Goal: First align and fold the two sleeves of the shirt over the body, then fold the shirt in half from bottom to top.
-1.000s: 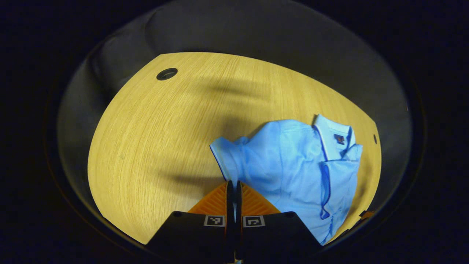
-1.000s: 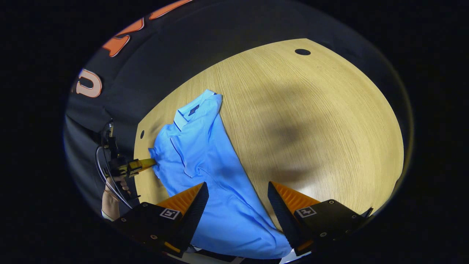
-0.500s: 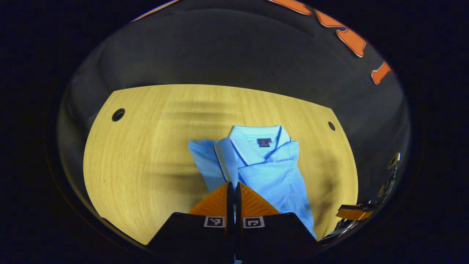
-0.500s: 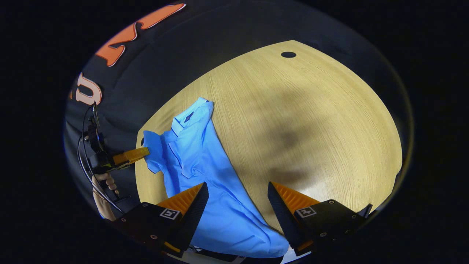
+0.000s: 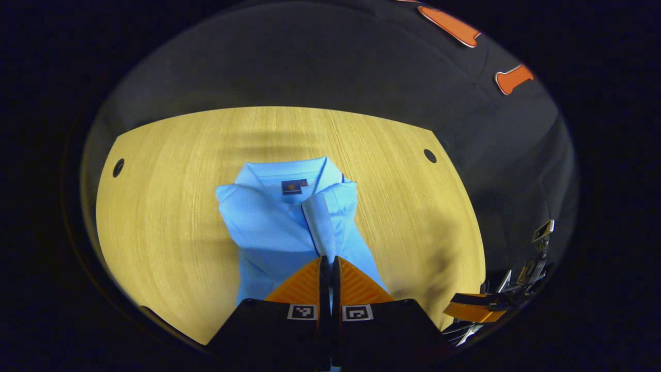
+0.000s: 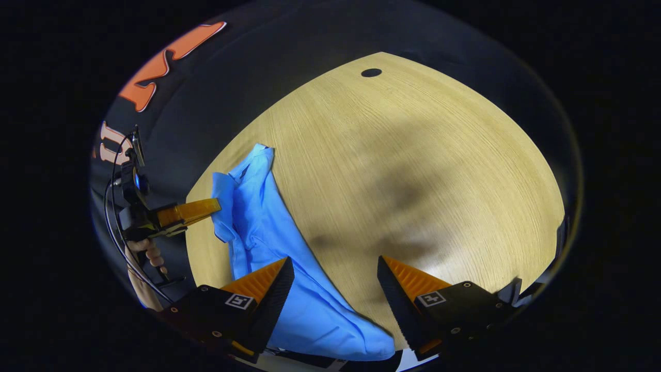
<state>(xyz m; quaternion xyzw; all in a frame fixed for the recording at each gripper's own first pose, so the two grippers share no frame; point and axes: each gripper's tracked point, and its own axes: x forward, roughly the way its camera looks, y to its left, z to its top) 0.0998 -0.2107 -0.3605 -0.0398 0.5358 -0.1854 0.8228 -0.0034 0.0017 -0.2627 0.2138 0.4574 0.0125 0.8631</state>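
A light blue polo shirt (image 5: 279, 227) lies collar-up on the wooden table (image 5: 170, 206). My left gripper (image 5: 329, 261) is shut on the shirt's sleeve (image 5: 321, 227), which it holds lifted over the shirt's body, the cuff edge running up from the fingertips. In the right gripper view the same shirt (image 6: 258, 227) stretches from the far left down to the near edge, and the left gripper (image 6: 217, 205) pinches the raised sleeve (image 6: 223, 206) there, with a hand below it. My right gripper (image 6: 335, 266) stands open above the shirt's lower part, nothing between its fingers.
The table has round cable holes at its far corners (image 5: 429, 155) (image 5: 118, 167) (image 6: 371, 73). Bare wood (image 6: 439, 170) spreads to the right of the shirt. Black cloth walls surround the table. The right gripper (image 5: 472, 309) shows low at the right in the left gripper view.
The left gripper has carried the sleeve up and across over the shirt's body. The right gripper has stayed open over the shirt's lower part, shifting slightly.
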